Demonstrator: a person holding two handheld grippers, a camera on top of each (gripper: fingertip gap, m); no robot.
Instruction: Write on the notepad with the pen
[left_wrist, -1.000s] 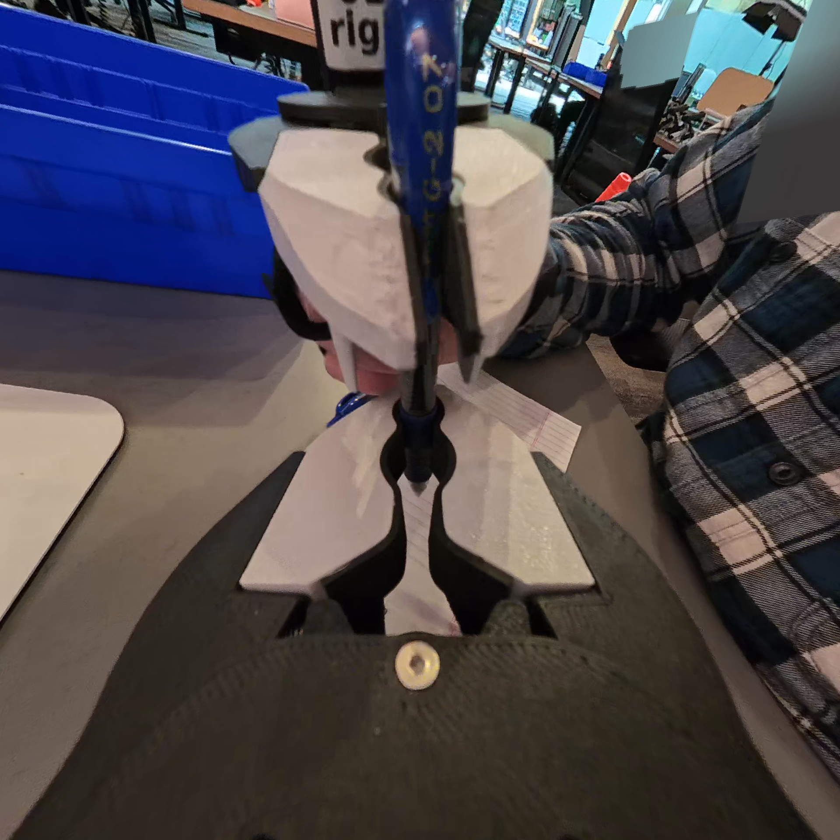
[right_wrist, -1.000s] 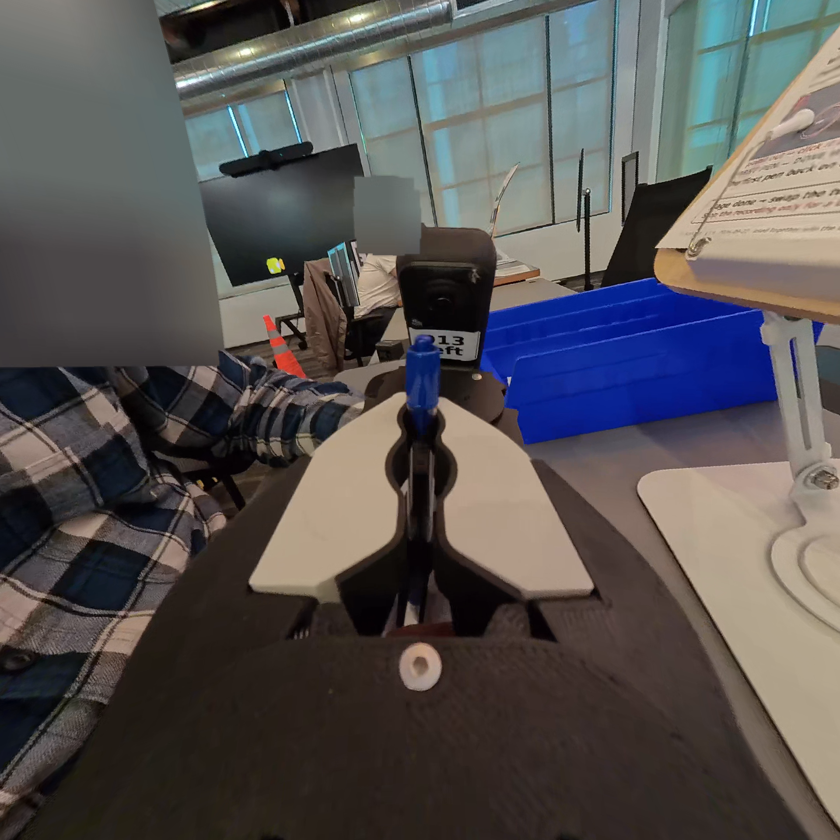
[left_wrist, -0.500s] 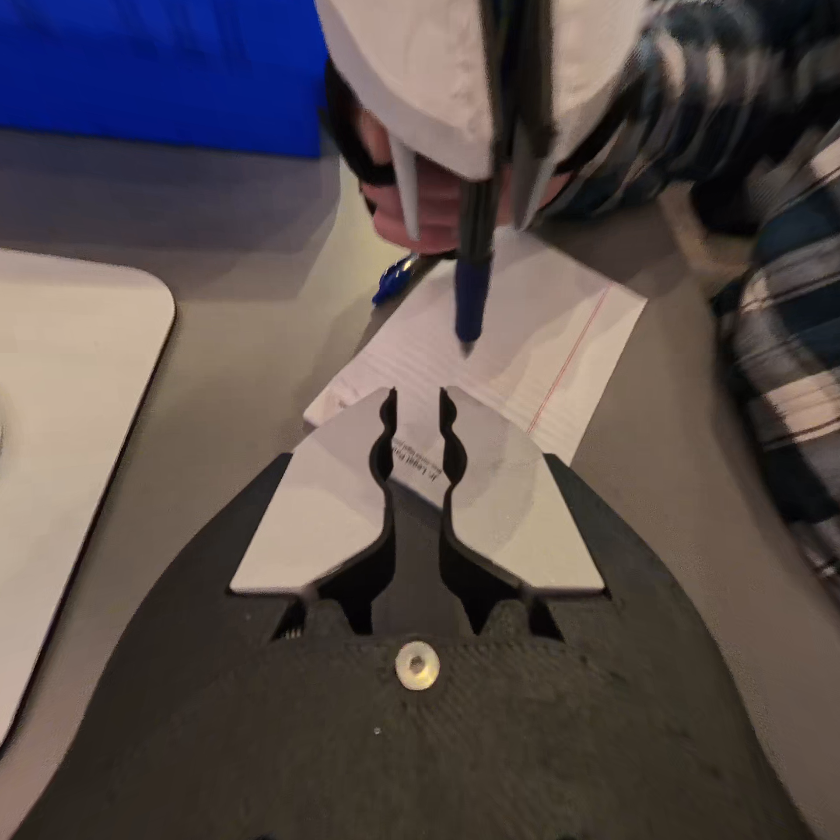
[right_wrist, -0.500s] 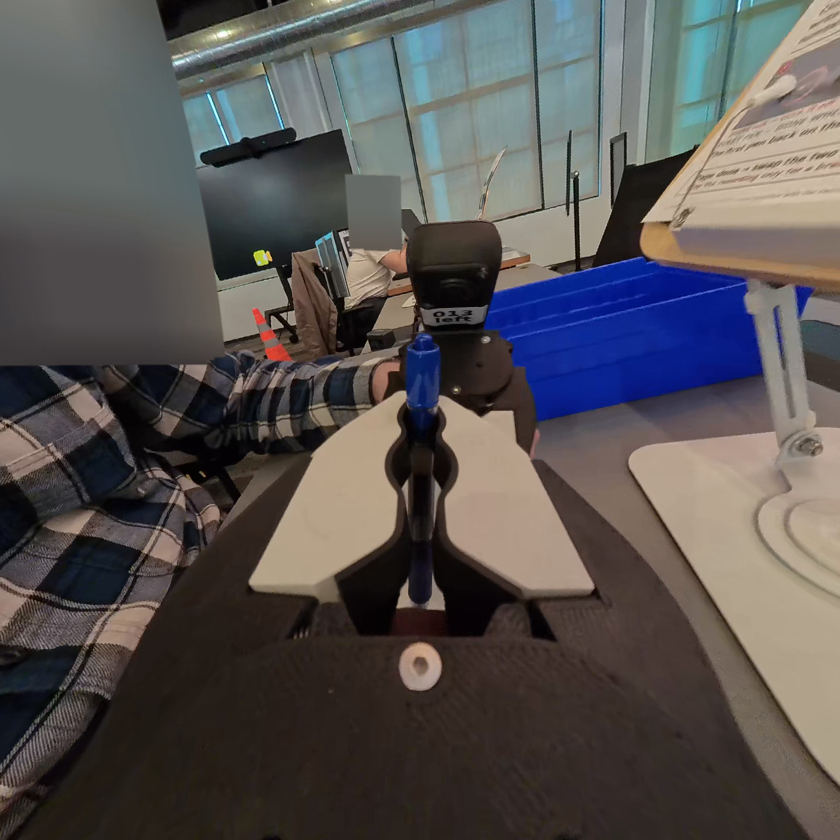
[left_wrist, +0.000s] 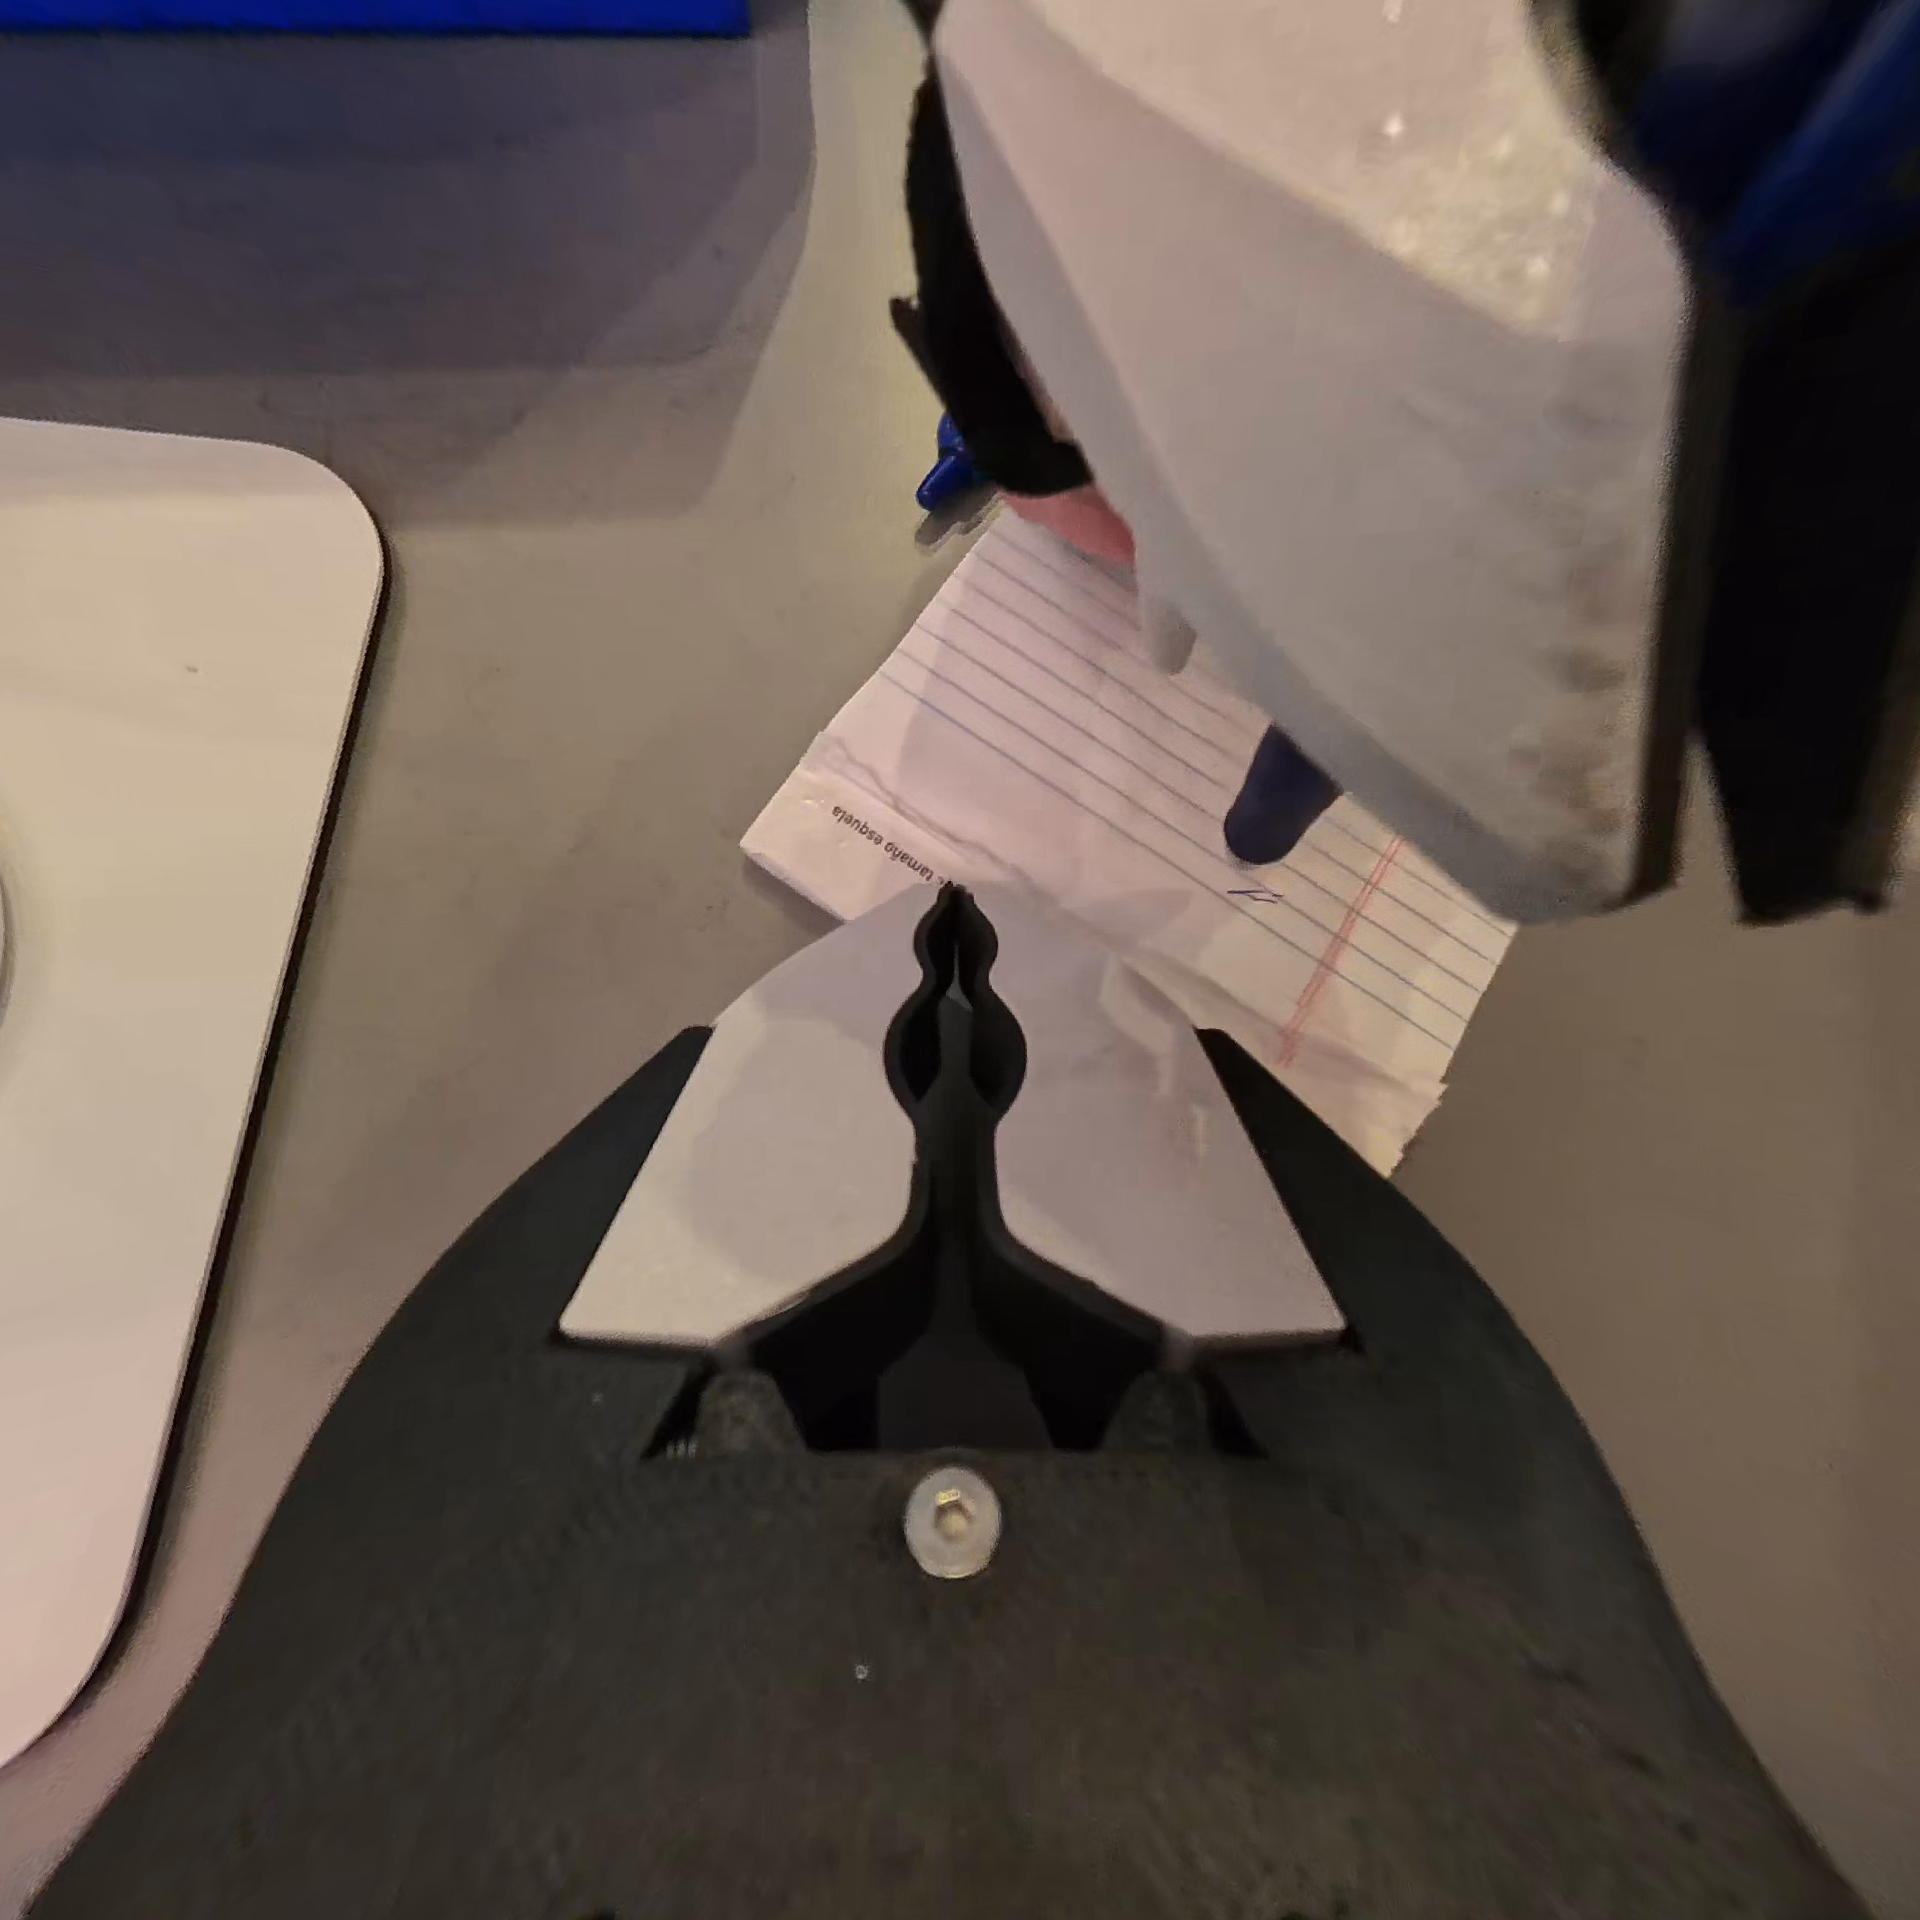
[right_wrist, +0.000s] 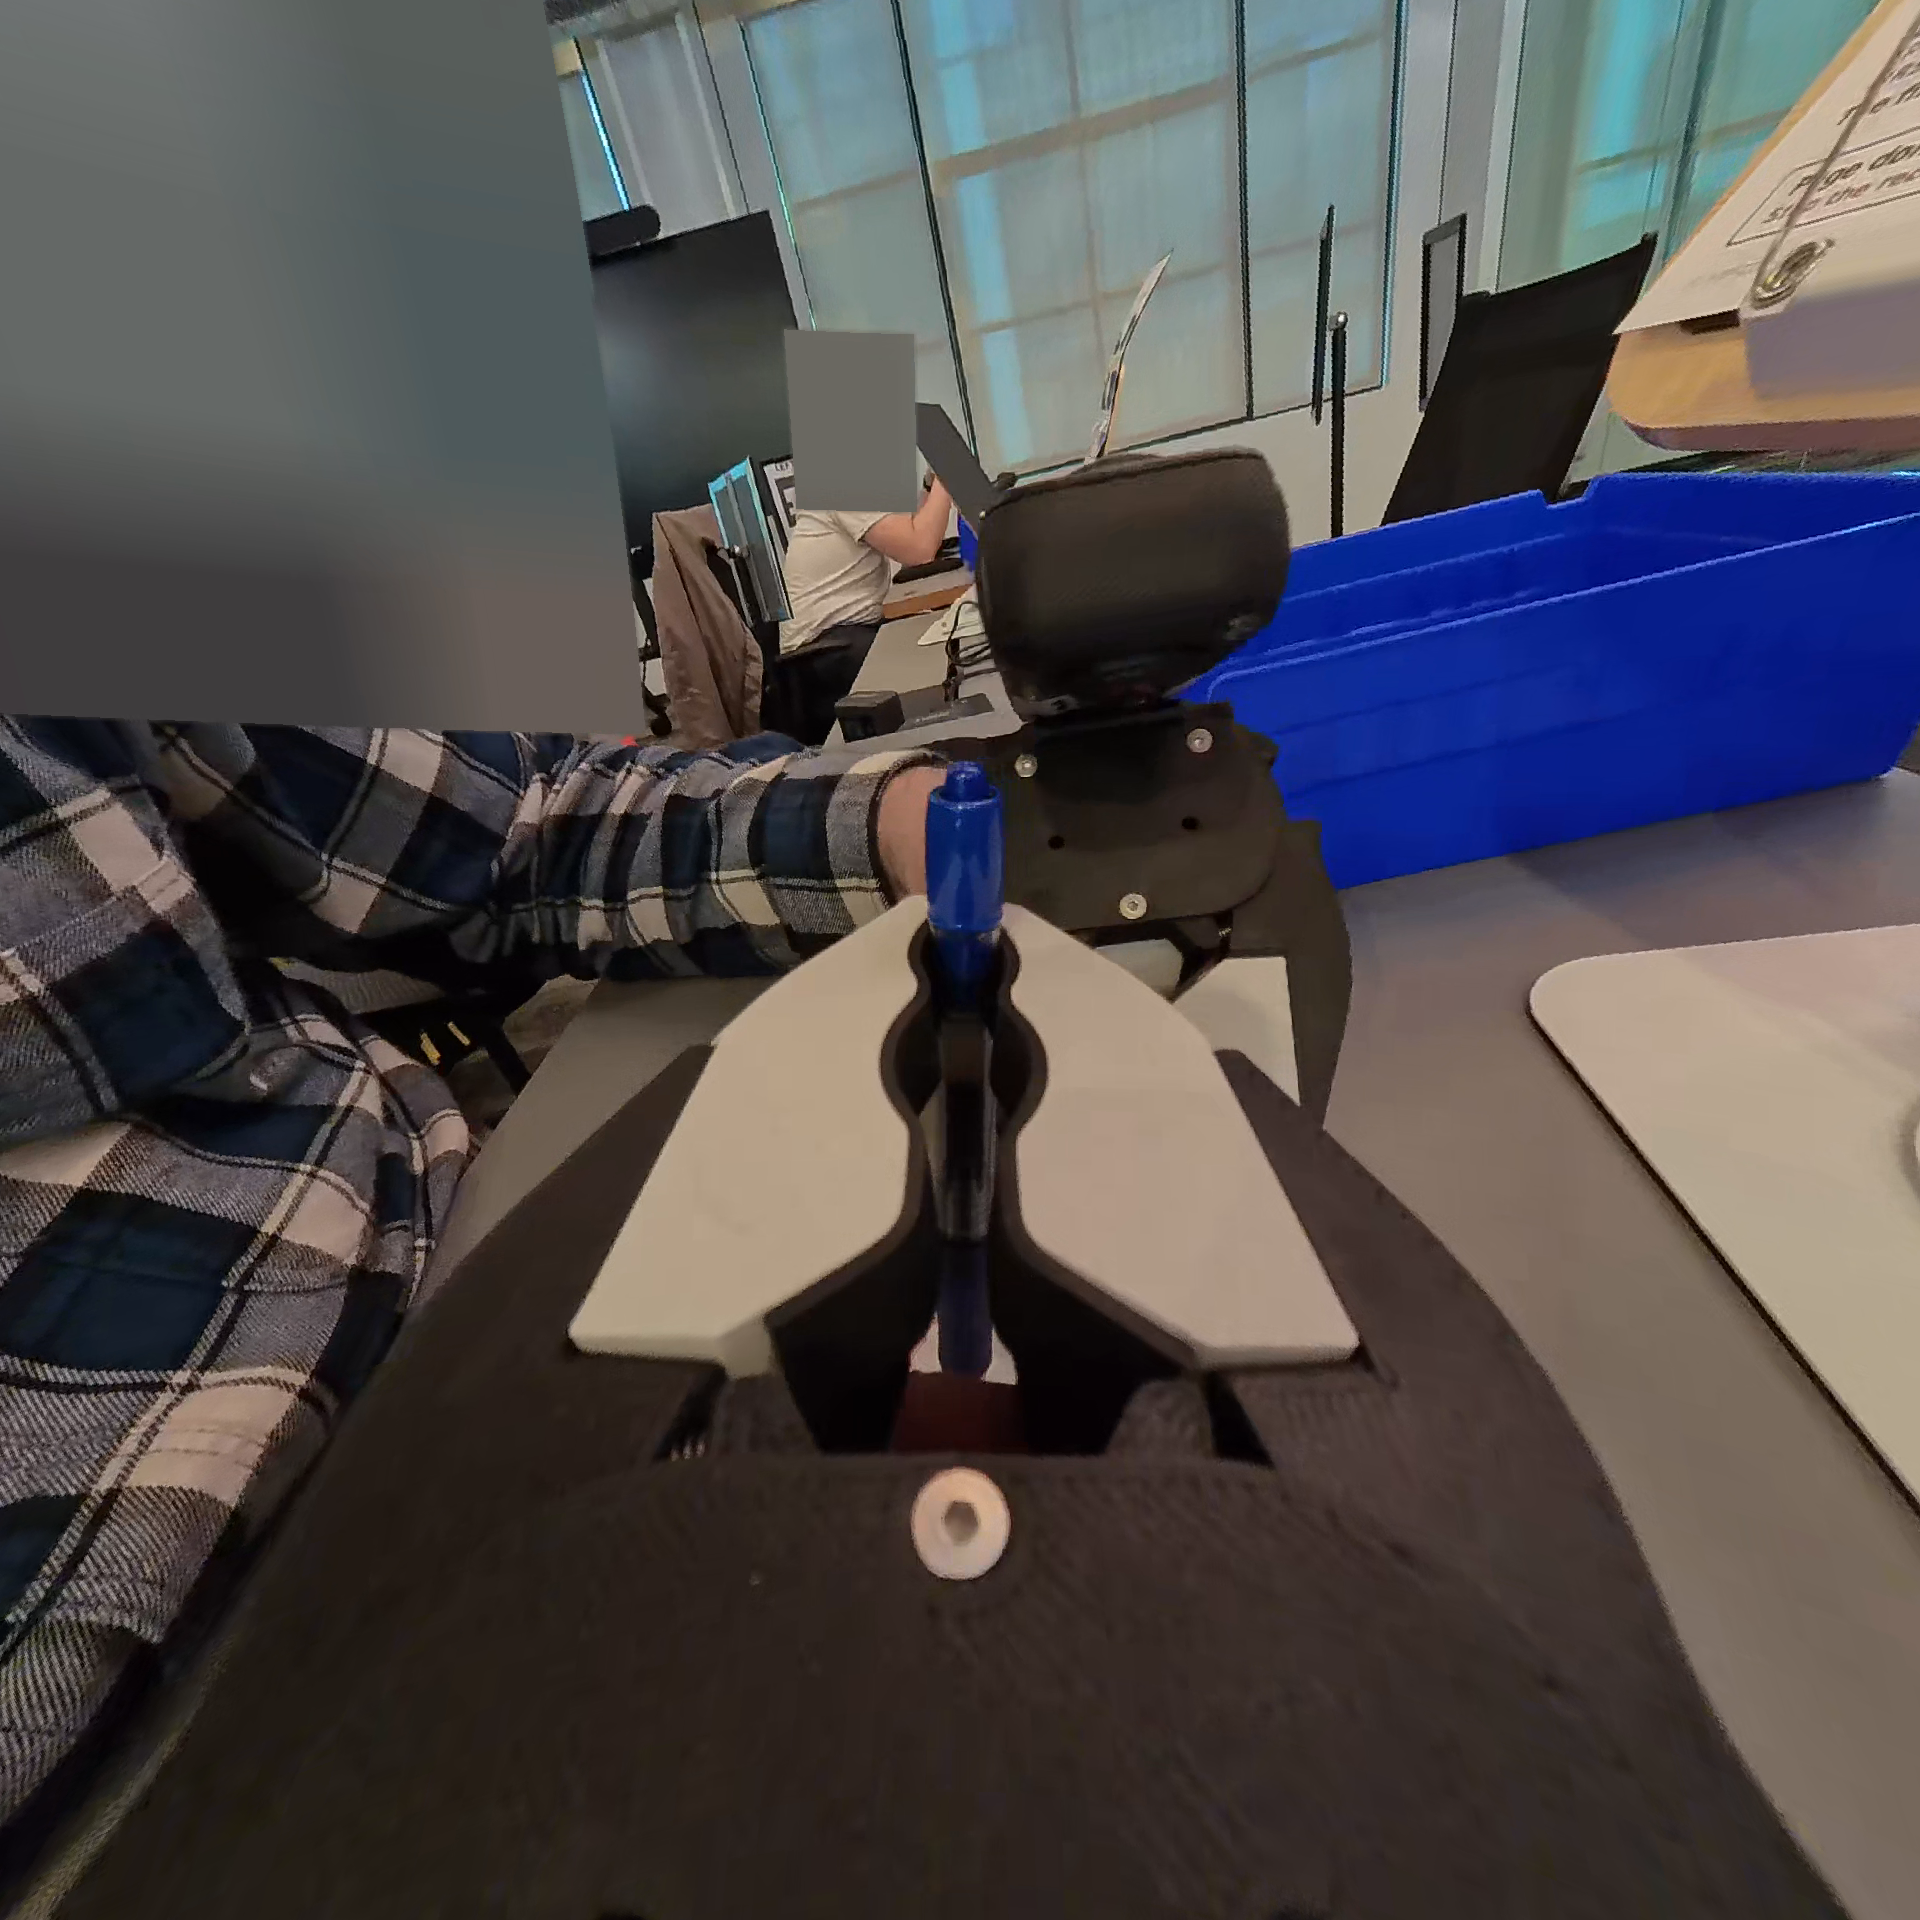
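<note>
**Pen tip over the ruled notepad, left jaws steadying the pad's edge**

Left to right: a white rounded board (left_wrist: 156, 831) lies at the desk's (left_wrist: 582, 644) left side. Centre, the left gripper (left_wrist: 951, 902) has its jaws pressed together, the tips resting at the near edge of the notepad (left_wrist: 1039, 758); whether they nip a sheet cannot be told. The notepad lies skewed on the desk, a short blue mark (left_wrist: 1252, 897) on one line. Upper right, the right gripper (right_wrist: 961, 935) pinches a blue pen (right_wrist: 963, 842) between its jaws, the capped end standing up and the pen's writing end (left_wrist: 1273, 810) just above the paper.

Handling: the pad looks light and floppy, likely to slide or crease under the stroke, so pressing down its margin seems wise. The pen is stiff and slick; a hold on the barrel, as here, should resist twisting.

Hidden: the right gripper's body covers the pad's far corner, and tip-to-paper contact is unclear. A small blue object (left_wrist: 940, 483) beyond the pad is partly covered and cannot be identified.
</note>
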